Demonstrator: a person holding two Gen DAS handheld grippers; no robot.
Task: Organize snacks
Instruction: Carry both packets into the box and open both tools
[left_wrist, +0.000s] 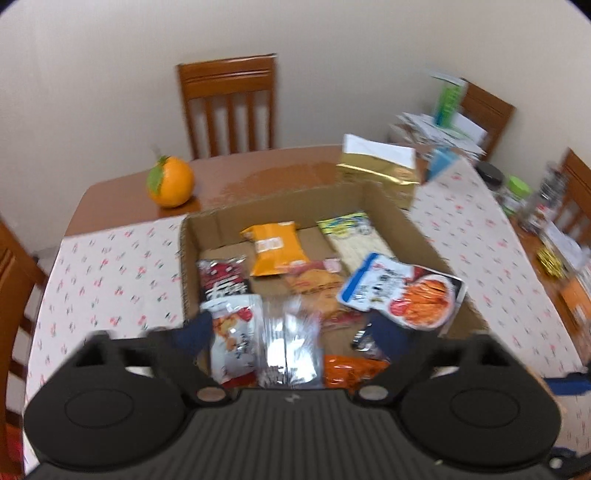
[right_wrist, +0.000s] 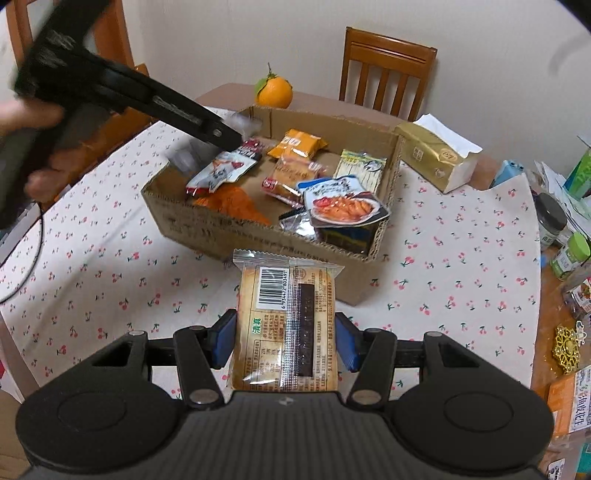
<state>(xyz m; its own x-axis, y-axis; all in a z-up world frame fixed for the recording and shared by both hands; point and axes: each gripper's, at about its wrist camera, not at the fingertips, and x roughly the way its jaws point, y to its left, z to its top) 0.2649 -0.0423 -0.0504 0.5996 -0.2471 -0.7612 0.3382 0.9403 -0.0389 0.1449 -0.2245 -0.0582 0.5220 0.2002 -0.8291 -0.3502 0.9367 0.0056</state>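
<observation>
A cream snack packet (right_wrist: 286, 325), barcode side up, is being gripped between the blue pads (right_wrist: 225, 341) of the right gripper (right_wrist: 285, 341), the jaws closed against its two long edges. The packet is being held above the cherry-print tablecloth (right_wrist: 110, 280), just short of the near wall of the cardboard box (right_wrist: 258, 236). The left gripper (left_wrist: 291, 328) is being held over the box's near-left corner with its fingers spread wide and nothing between them; a silver packet (left_wrist: 291, 347) is lying in the box below the gap. Several packets are lying inside the box: an orange packet (left_wrist: 275, 253), a red-and-black packet (left_wrist: 223, 280) and a blue-and-white pouch (left_wrist: 402, 291) leaning on the right wall. An orange fruit (left_wrist: 170, 181) is sitting at the table's far-left corner, a gold tissue pack (left_wrist: 380, 170) just beyond the box's far-right corner.
</observation>
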